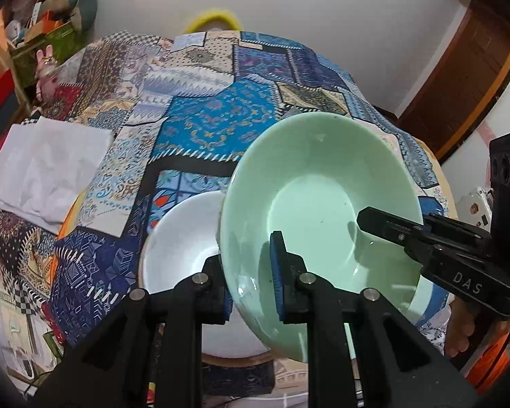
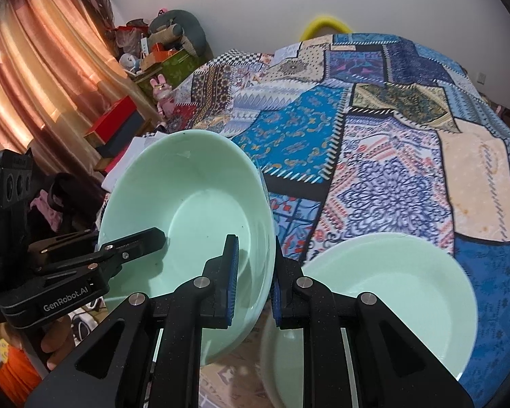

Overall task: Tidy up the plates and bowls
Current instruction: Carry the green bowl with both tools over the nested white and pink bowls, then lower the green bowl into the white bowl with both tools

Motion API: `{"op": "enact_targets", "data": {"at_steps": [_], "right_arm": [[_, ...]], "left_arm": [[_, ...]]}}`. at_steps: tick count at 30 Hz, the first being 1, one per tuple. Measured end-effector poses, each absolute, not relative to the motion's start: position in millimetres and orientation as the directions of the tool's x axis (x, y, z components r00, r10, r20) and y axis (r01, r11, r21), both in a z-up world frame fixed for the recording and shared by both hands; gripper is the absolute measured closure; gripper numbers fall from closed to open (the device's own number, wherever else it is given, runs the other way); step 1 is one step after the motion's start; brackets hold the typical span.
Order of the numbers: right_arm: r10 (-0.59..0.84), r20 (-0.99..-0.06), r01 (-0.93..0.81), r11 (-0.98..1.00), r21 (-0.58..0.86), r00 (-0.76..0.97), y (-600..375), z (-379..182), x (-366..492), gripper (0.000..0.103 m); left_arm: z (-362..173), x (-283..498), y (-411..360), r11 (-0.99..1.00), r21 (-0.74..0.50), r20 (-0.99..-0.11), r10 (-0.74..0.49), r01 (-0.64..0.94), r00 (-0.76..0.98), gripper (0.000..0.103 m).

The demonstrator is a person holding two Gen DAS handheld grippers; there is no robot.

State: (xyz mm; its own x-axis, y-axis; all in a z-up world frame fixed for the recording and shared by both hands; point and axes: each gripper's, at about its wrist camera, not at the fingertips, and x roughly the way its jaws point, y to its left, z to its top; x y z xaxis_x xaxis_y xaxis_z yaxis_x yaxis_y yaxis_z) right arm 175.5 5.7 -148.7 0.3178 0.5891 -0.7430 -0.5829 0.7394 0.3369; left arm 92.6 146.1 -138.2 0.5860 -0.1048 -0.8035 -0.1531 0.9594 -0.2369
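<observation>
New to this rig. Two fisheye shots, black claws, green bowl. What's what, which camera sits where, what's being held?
No robot here: a person holds a hand-held two-finger gripper in each hand, with a fisheye camera on each looking along its fingers.

The left wrist view shows the left gripper shut on the near rim of the green bowl; the right gripper reaches in from the side. The right wrist view shows the right gripper shut on the same green bowl's rim, so both hold it, tilted.

On the patchwork tablecloth lie a white bowl, a second green bowl and a white cloth.
</observation>
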Motion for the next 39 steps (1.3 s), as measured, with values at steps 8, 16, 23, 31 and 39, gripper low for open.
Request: {"op": "enact_targets", "data": {"at_steps": [8,16,23,31,39], "right_arm": [[0.588,-0.764,-0.583,0.729,0.359,0.266,26.1,-166.1,174.9,0.088],[0.579,-0.783,-0.584,0.725,0.366,0.228,39.7,-180.4,172.3,0.088],[0.577,-0.791,-0.580,0.722,0.377,0.205,43.3,-187.9,172.8,0.088],[0.577,-0.788,-0.587,0.720,0.370,0.212,46.6,-190.0,170.3,0.086],[0.586,-0.773,-0.579,0.727,0.368,0.244,41.8,-184.4,170.8,0.085]], "left_arm": [[-159.0,87.6,169.4,0.947,-0.255,-0.813,-0.100,-0.196,0.573,0.085],[-175.7,82.7,186.2,0.934,-0.270,-0.816,-0.093,-0.235,0.570,0.085],[-180.9,80.1,190.6,0.933,-0.270,-0.815,-0.088,-0.240,0.573,0.085],[-179.3,74.2,183.4,0.952,-0.179,-0.811,0.001,-0.250,0.584,0.085],[-181.1,75.3,176.8,0.964,-0.119,-0.813,0.043,-0.239,0.580,0.085]]}}
